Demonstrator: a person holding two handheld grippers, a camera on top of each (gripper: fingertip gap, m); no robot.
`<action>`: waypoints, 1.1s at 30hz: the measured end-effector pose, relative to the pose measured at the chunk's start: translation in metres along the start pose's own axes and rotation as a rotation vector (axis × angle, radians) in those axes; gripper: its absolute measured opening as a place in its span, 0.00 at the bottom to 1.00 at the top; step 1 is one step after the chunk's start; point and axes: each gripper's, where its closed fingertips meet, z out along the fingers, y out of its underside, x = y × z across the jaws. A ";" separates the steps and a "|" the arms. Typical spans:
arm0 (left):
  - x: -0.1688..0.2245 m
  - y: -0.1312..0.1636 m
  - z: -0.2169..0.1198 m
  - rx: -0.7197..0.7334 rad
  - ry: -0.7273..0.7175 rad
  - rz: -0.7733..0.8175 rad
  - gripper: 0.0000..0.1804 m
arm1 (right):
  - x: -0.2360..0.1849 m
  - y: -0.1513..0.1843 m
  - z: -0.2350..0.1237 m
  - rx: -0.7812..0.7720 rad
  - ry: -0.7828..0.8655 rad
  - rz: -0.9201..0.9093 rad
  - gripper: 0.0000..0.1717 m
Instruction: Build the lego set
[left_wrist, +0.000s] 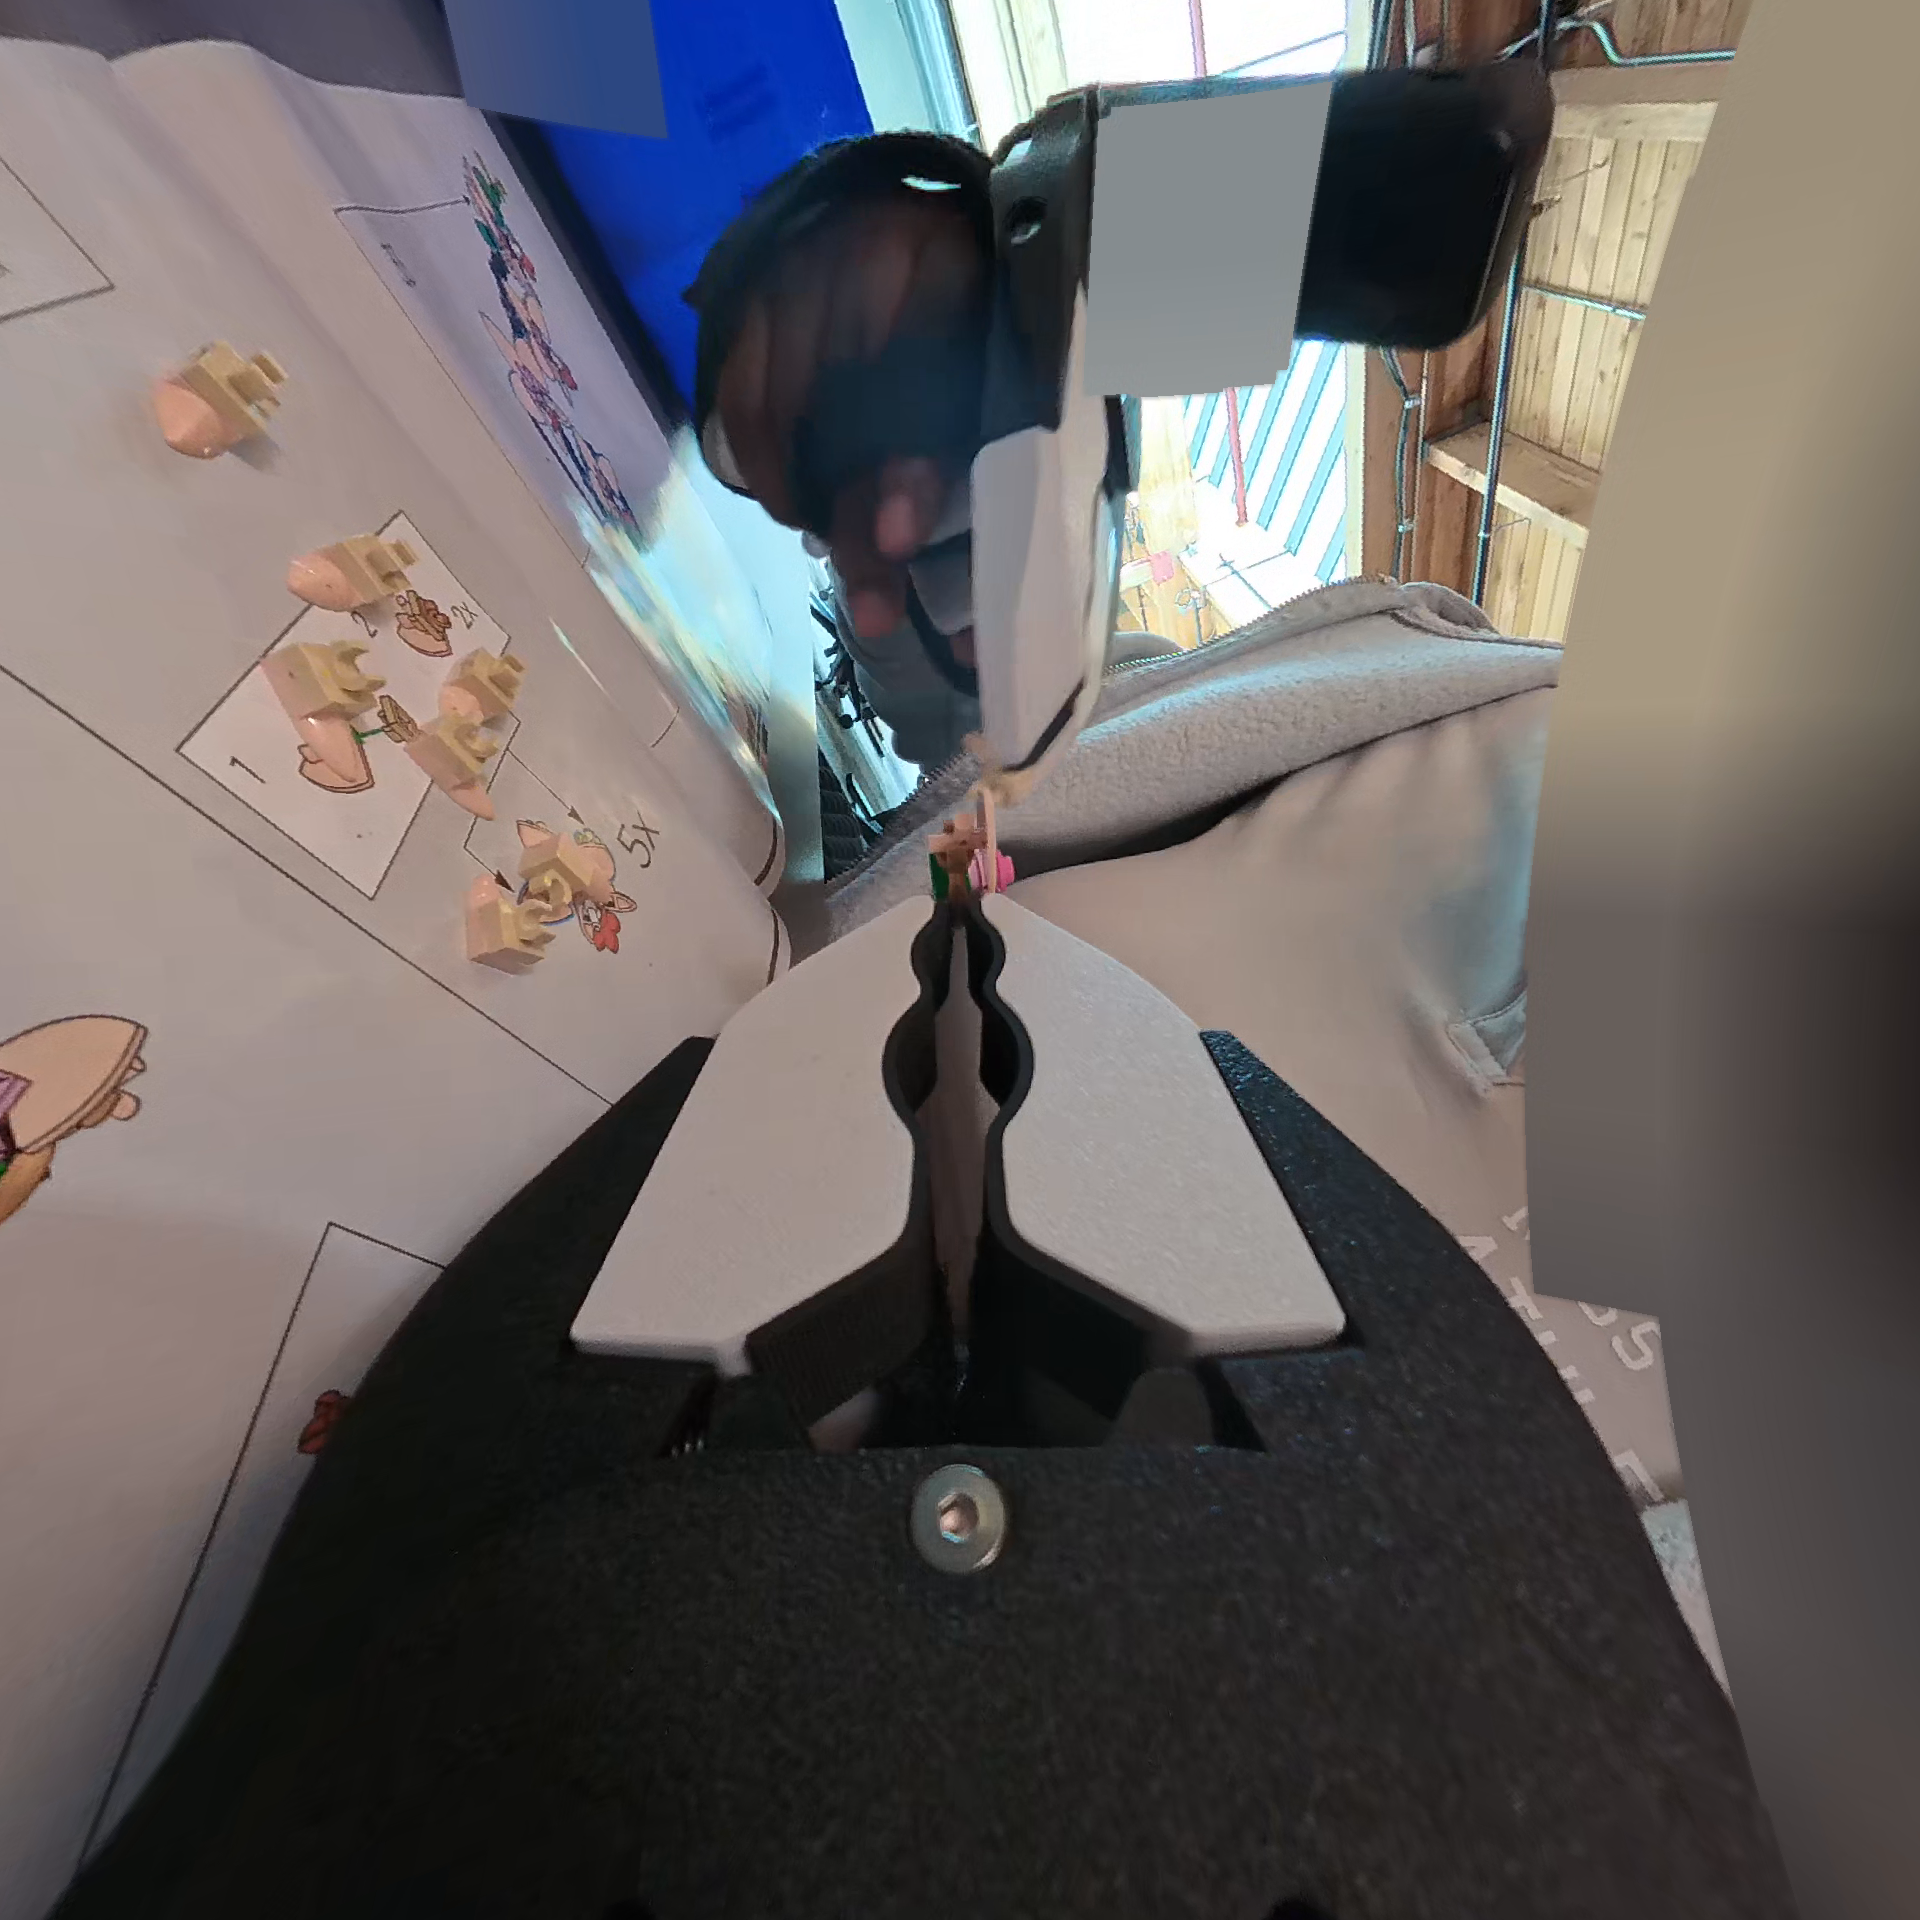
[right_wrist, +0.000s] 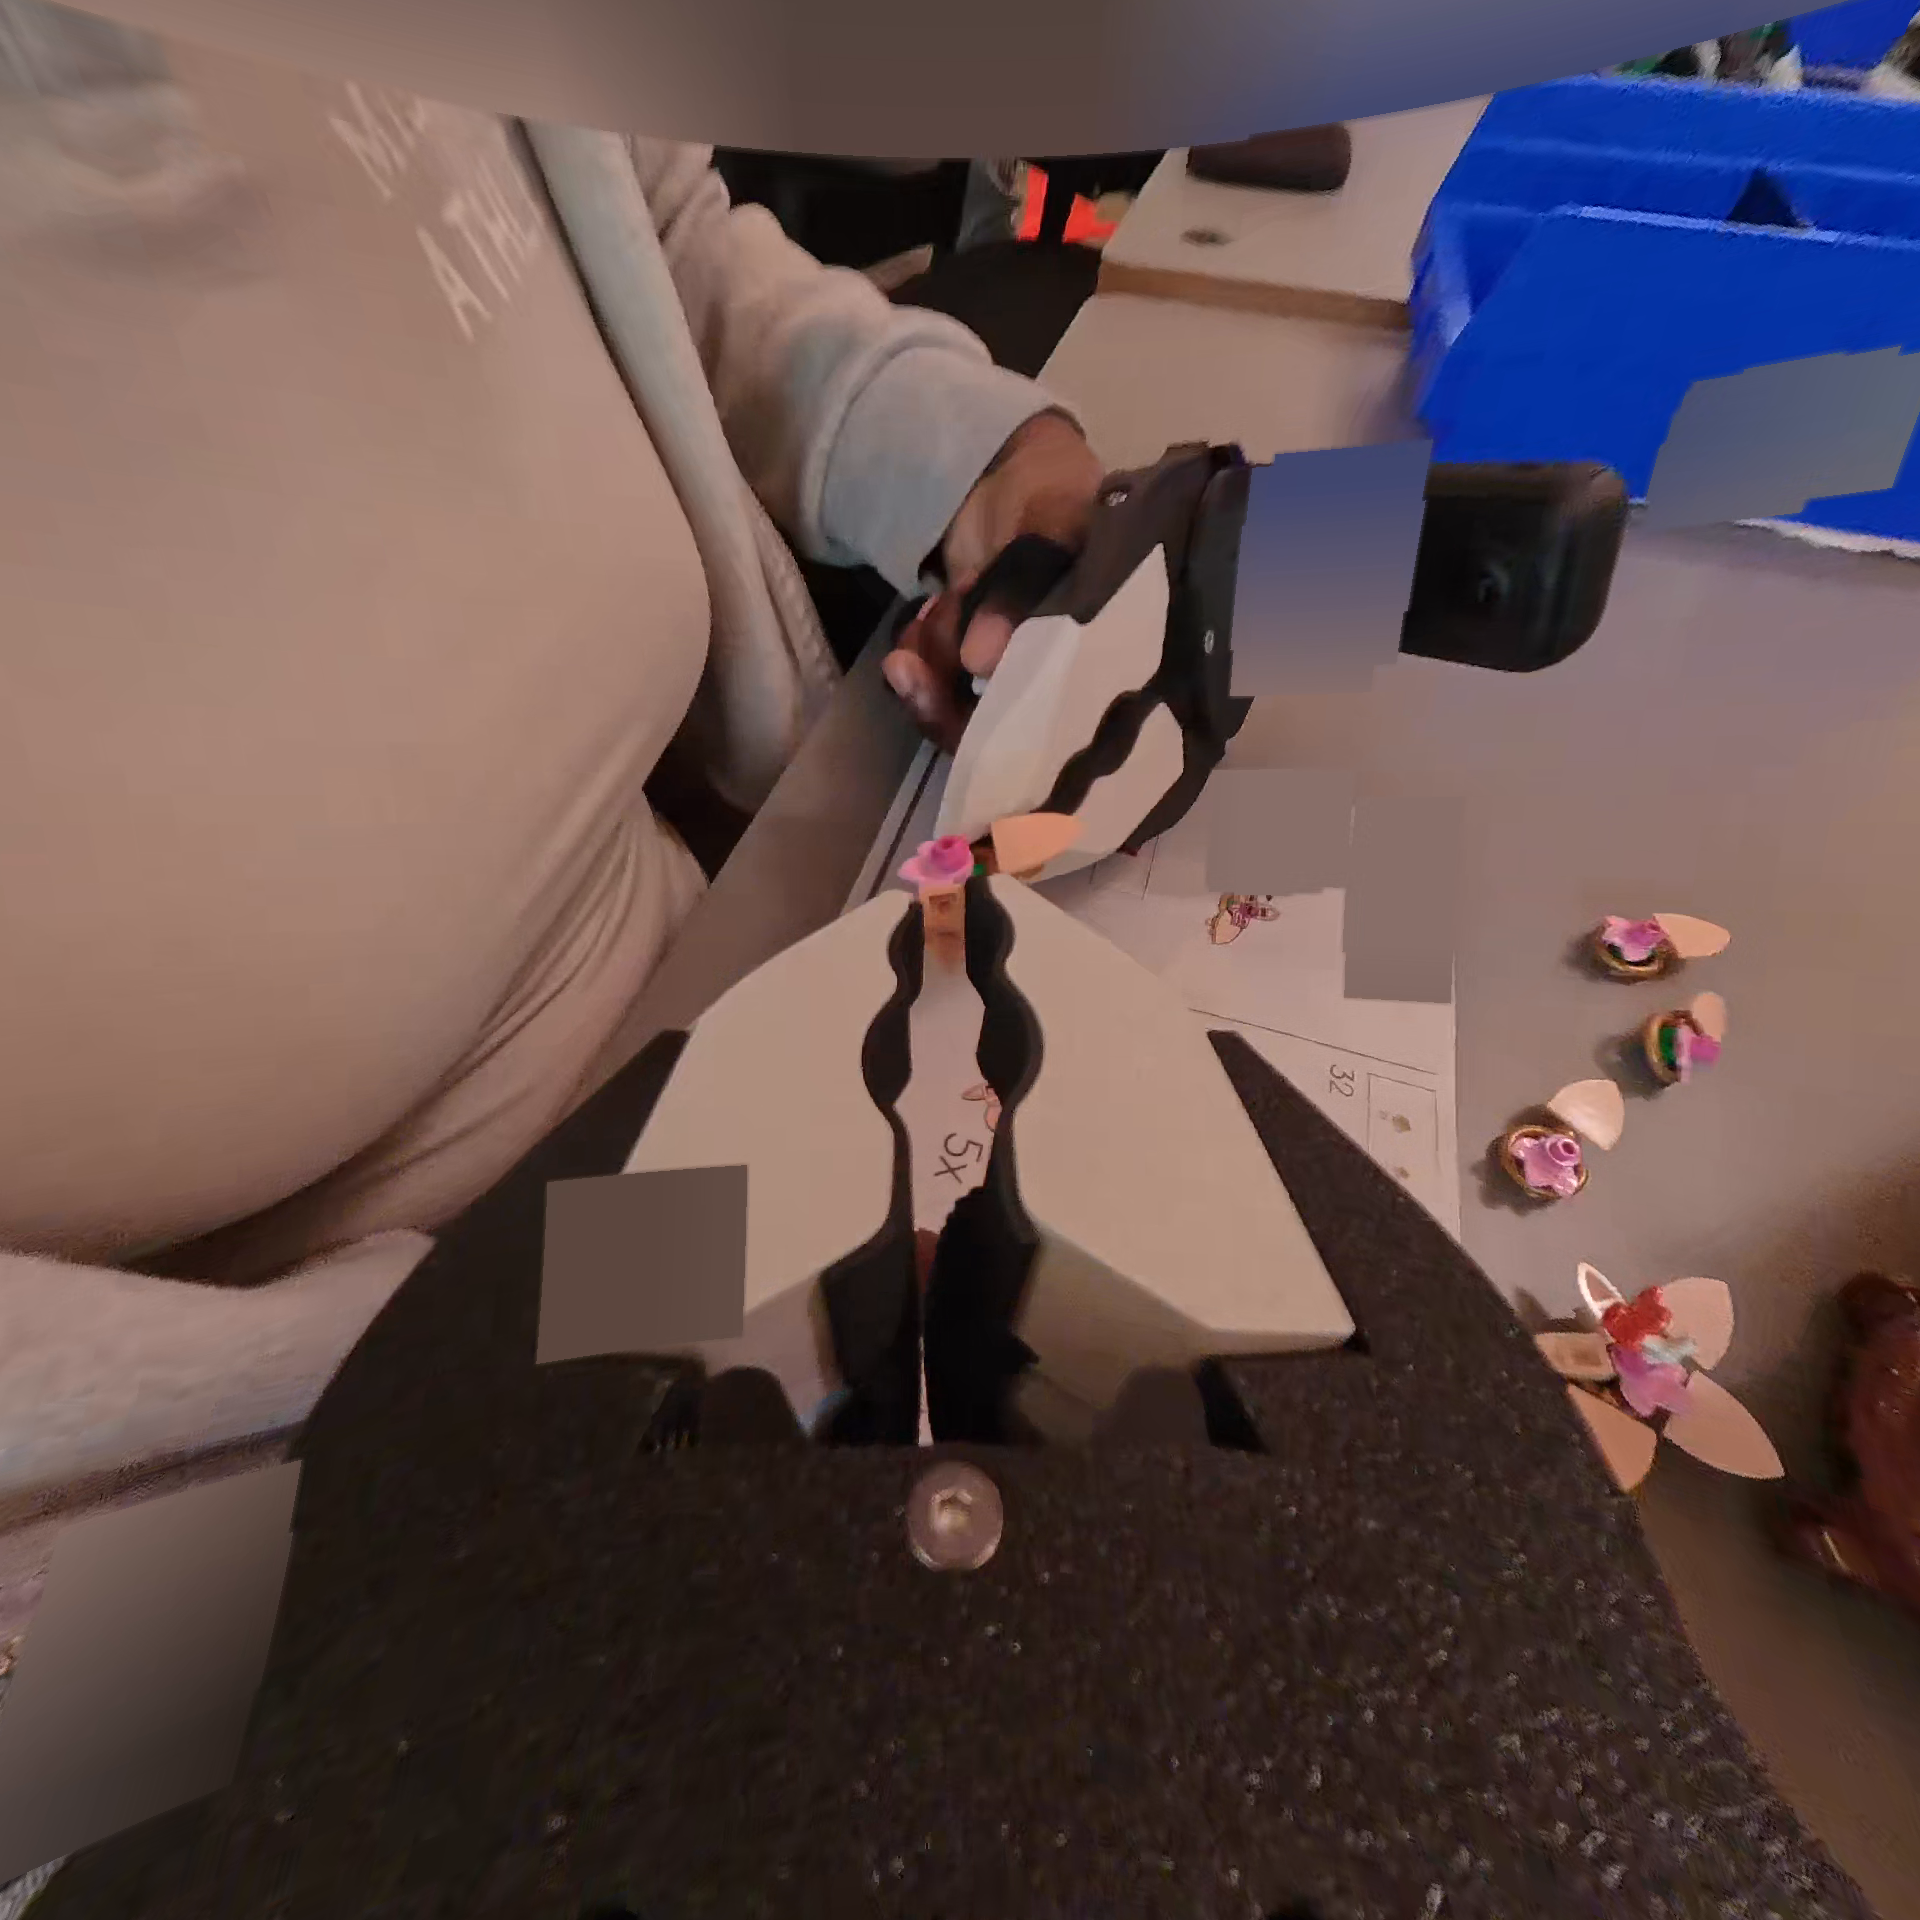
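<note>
Flower assembly (right_wrist: 940, 862): small pink bloom on a tan brick stub with a bit of green. We see it held in the air between both tools, over the table edge and in front of the person's grey sweatshirt.
Right gripper (right_wrist: 940, 906): jaws narrow, pads pressed on the tan stub, bloom sitting just above the tips.
Left gripper (left_wrist: 961, 902): nearly closed, pinching the green-and-brown end of the same assembly. A tan petal (right_wrist: 1039, 842) shows at its tips.
Built-up pieces: we count three small flower units (right_wrist: 1548, 1153) lying in a loose row on the grey table (right_wrist: 1714, 790), plus a larger petal cluster (right_wrist: 1652, 1361) near them.
Loose parts: several tan-and-pink petal pieces (left_wrist: 348, 571) lie unjoined on the open instruction booklet (left_wrist: 260, 1091).
Containers: blue bins (right_wrist: 1662, 260) behind the table's far side. We cannot tell what is in them.
Other: brown object (right_wrist: 1881, 1403) at the frame edge, too cropped for us to identify.
</note>
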 end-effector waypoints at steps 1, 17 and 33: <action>0.000 0.000 0.000 0.003 0.001 -0.001 0.01 | 0.001 0.002 0.003 -0.013 -0.001 -0.004 0.04; 0.000 0.002 0.000 -0.015 0.005 -0.004 0.01 | 0.005 0.004 0.010 -0.014 0.022 -0.057 0.04; -0.003 0.007 0.003 -0.051 -0.032 0.025 0.01 | 0.002 0.010 0.012 -0.095 0.016 -0.086 0.04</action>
